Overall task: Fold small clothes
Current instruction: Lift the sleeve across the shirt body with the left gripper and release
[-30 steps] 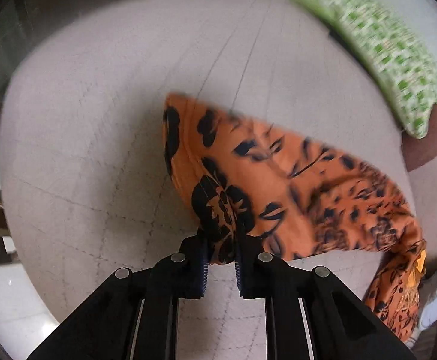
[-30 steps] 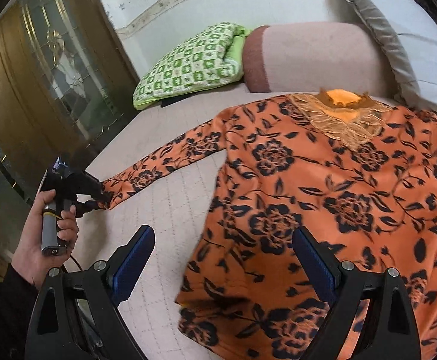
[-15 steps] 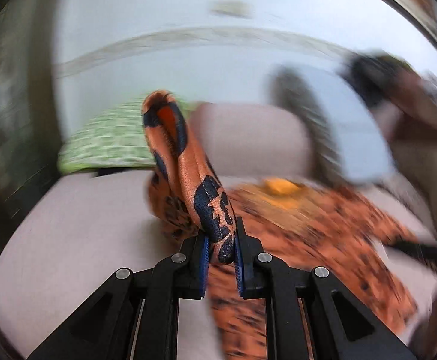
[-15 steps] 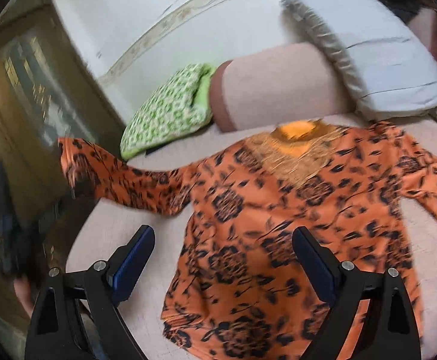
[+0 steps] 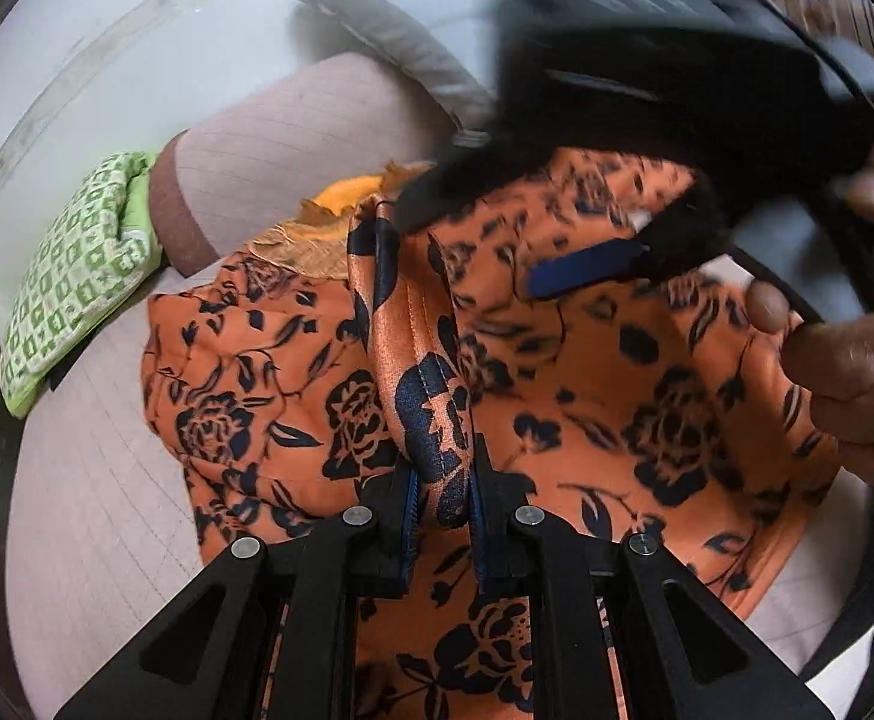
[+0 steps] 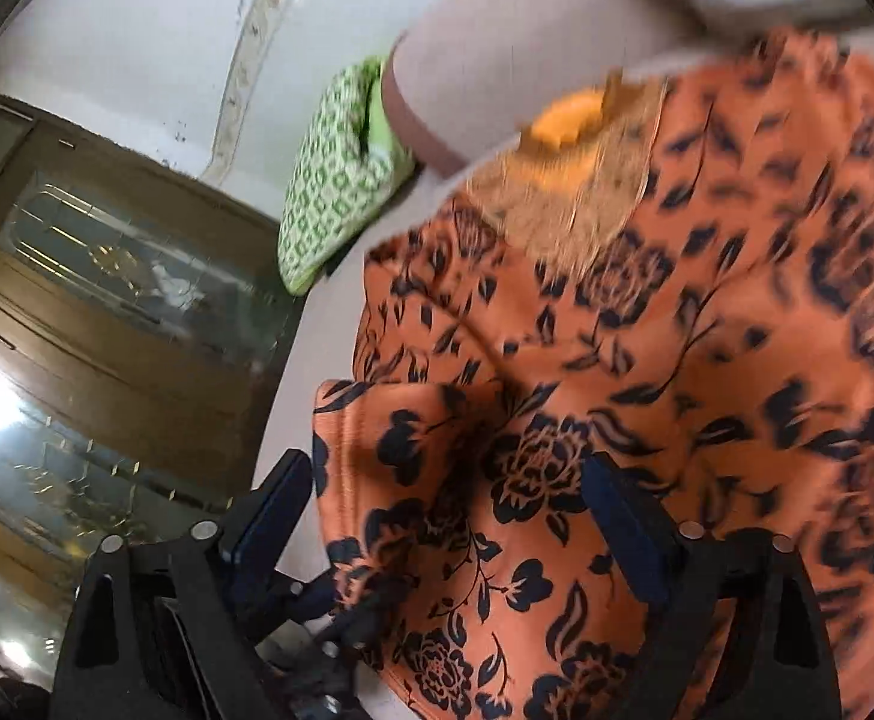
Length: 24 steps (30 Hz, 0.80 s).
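An orange top with a black flower print (image 5: 605,372) lies on a pale pink quilted sofa seat (image 5: 95,480). My left gripper (image 5: 442,516) is shut on the cuff of its sleeve (image 5: 431,396) and holds the sleeve over the body of the top. In the right wrist view the top (image 6: 707,360) fills the right side, with the folded sleeve (image 6: 437,480) lying across it. My right gripper (image 6: 455,516) is open, its jaws spread wide above the sleeve. It also shows in the left wrist view (image 5: 707,90), hovering over the top's upper right part.
A green checked cushion (image 5: 77,276) lies at the sofa's far left end, next to the pink backrest (image 5: 293,138). A grey pillow (image 5: 389,42) leans on the backrest. A brown glass-panelled door (image 6: 107,330) stands left of the sofa.
My left gripper has carried the sleeve from the sofa's left side up and across onto the body of the top. My right gripper has moved down close over the top.
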Motion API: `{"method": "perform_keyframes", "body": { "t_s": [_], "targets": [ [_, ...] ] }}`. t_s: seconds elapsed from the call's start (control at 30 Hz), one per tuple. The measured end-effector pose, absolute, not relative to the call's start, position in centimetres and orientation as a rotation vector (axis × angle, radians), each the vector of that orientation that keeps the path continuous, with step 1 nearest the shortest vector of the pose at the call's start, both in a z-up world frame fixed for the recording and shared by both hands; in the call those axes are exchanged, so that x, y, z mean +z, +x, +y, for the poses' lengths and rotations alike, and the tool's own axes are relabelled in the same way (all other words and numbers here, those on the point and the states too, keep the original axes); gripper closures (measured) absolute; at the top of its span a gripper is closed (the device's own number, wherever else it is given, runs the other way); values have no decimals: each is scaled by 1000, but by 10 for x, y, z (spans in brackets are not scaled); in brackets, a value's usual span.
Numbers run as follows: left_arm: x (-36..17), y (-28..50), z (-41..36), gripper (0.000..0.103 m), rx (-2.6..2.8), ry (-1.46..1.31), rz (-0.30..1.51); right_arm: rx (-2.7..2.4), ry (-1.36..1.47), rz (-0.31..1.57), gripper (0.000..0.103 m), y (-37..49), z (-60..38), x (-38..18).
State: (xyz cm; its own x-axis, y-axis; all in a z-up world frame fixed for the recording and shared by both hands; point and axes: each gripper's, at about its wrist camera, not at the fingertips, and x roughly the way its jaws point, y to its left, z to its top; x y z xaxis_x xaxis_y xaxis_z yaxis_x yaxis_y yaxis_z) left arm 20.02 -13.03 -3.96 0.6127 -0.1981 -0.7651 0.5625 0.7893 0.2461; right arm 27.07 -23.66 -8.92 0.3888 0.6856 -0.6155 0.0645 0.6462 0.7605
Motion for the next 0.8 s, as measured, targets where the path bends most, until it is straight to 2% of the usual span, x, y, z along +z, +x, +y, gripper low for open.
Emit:
{"method": "perform_keyframes", "body": {
  "t_s": [0.13, 0.23, 0.27, 0.3, 0.33, 0.37, 0.43, 0.53, 0.63, 0.7, 0.77, 0.8],
  "targets": [
    [-49, 193, -142, 90, -473, 579, 812, 525, 849, 1119, 17, 271, -229, -95],
    [-48, 186, -148, 90, -483, 607, 801, 505, 735, 1170, 19, 277, -218, -90],
    [-48, 188, -148, 90, -485, 607, 803, 472, 670, 1208, 39, 278, -214, -94],
    [-48, 191, -149, 90, -489, 603, 805, 443, 645, 1239, 73, 278, -213, -100],
    [-46, 190, -146, 90, -491, 594, 799, 416, 648, 1272, 86, 278, -217, -108],
    [-42, 190, -146, 90, -495, 580, 783, 397, 662, 1287, 90, 277, -222, -113],
    [-24, 181, -143, 90, -509, 557, 721, 397, 688, 1268, 94, 274, -230, -109],
    [1, 167, -143, 89, -536, 546, 627, 447, 690, 1145, 96, 267, -237, -66],
    [5, 160, -146, 83, -593, 540, 632, 412, 686, 1078, 96, 247, -255, -39],
    [-9, 164, -150, 79, -611, 560, 712, 280, 601, 1120, 96, 241, -266, -50],
    [-21, 173, -151, 79, -612, 580, 758, 182, 638, 1192, 96, 241, -280, -78],
    [-21, 174, -149, 75, -612, 581, 762, 157, 639, 1220, 96, 241, -283, -88]
  ]
}}
